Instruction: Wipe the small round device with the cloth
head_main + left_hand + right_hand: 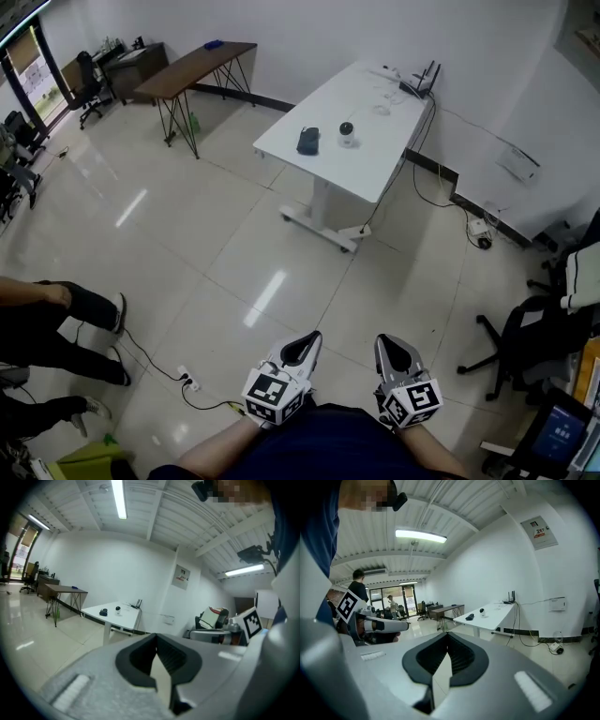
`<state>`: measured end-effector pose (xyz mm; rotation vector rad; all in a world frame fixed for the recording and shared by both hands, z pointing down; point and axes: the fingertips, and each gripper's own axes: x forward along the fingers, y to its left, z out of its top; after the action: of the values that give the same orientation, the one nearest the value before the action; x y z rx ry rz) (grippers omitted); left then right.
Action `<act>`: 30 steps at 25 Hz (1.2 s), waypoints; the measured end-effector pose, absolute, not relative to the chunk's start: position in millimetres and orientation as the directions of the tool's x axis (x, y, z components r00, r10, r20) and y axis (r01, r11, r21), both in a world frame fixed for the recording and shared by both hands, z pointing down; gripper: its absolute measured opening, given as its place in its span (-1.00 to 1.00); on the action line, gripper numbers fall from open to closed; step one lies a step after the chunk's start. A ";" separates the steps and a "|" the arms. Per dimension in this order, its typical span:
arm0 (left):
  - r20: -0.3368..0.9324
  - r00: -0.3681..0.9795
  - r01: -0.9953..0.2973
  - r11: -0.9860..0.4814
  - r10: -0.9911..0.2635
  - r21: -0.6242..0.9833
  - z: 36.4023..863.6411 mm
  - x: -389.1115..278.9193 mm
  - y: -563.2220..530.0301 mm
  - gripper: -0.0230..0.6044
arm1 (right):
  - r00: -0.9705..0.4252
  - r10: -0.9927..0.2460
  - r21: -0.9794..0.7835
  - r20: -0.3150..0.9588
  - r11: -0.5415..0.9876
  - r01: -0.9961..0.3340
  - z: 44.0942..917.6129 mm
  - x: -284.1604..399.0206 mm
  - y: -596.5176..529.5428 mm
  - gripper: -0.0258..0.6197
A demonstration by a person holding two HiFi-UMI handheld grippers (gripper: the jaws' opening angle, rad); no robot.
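Note:
A small round device (347, 133), white with a dark dome, stands on a white table (375, 159) far across the room. A dark folded cloth (307, 141) lies just left of it. Both show tiny in the left gripper view, device (117, 608) and cloth (103, 612), and in the right gripper view, device (482, 611) and cloth (469, 617). My left gripper (302, 348) and right gripper (395, 352) are held side by side low in the head view, far from the table. Each is shut with nothing between its jaws.
A brown desk (192, 70) on thin black legs stands at the back left. A router (419, 86) and cables sit at the white table's far end. Someone's legs (66, 314) are at the left, black office chairs (530, 337) at the right. A power strip (187, 381) lies on the tiled floor.

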<state>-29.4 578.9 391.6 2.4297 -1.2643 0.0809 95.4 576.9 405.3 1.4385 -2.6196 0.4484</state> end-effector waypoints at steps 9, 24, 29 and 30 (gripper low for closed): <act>0.185 0.614 -0.779 -0.552 -0.767 0.296 396.6 -66.0 508.6 -0.92 | -0.534 -0.792 -0.177 0.296 0.504 -0.845 404.5 53.3 510.0 -0.90; 0.253 0.537 -0.842 -0.492 -0.805 0.220 396.9 -61.8 366.8 -0.92 | -0.619 -0.751 -0.250 0.231 0.568 -0.784 415.6 54.2 350.0 -0.90; 0.266 0.512 -0.857 -0.465 -0.817 0.223 386.1 -37.2 308.8 -0.92 | -0.633 -0.743 -0.258 0.220 0.581 -0.772 412.0 80.8 289.9 -0.90; 0.268 0.505 -0.861 -0.458 -0.820 0.221 384.9 -32.5 298.4 -0.92 | -0.634 -0.742 -0.259 0.220 0.582 -0.771 411.2 87.3 278.8 -0.90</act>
<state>-32.5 298.4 384.9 2.4259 -1.4058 0.1760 87.3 278.8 411.2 1.3018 -2.7154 0.5101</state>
